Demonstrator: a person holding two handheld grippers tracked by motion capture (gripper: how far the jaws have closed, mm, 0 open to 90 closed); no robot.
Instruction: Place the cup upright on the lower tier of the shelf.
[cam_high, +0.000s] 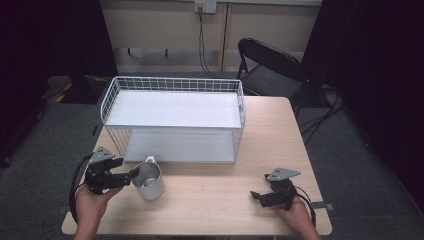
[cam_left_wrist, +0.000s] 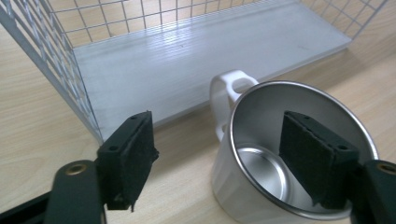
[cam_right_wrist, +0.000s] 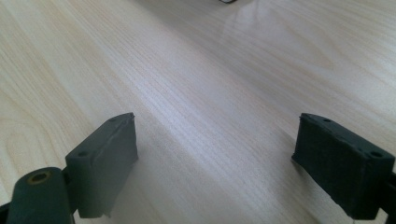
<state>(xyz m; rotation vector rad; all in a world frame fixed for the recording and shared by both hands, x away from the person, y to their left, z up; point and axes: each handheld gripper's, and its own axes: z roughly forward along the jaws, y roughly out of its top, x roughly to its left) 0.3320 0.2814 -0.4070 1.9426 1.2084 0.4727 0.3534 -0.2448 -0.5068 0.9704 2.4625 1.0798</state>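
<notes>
A shiny metal mug (cam_high: 148, 181) with a white handle stands upright on the wooden table (cam_high: 270, 140), just in front of the white wire rack (cam_high: 175, 82). My left gripper (cam_high: 133, 173) is open at the mug's left side. In the left gripper view the mug (cam_left_wrist: 256, 164) is empty; one jaw of my left gripper (cam_left_wrist: 219, 140) reaches inside the rim and the other stays outside, left of the wall, neither pressing on it. My right gripper (cam_high: 256, 196) rests low near the table's front right, open (cam_right_wrist: 215, 140) over bare wood with nothing between its jaws.
The rack has two flat white shelves; the lower shelf (cam_left_wrist: 187, 60) lies right behind the mug's handle. A black folding chair (cam_high: 267, 65) stands beyond the table's far right corner. Bare tabletop stretches between the mug and my right gripper.
</notes>
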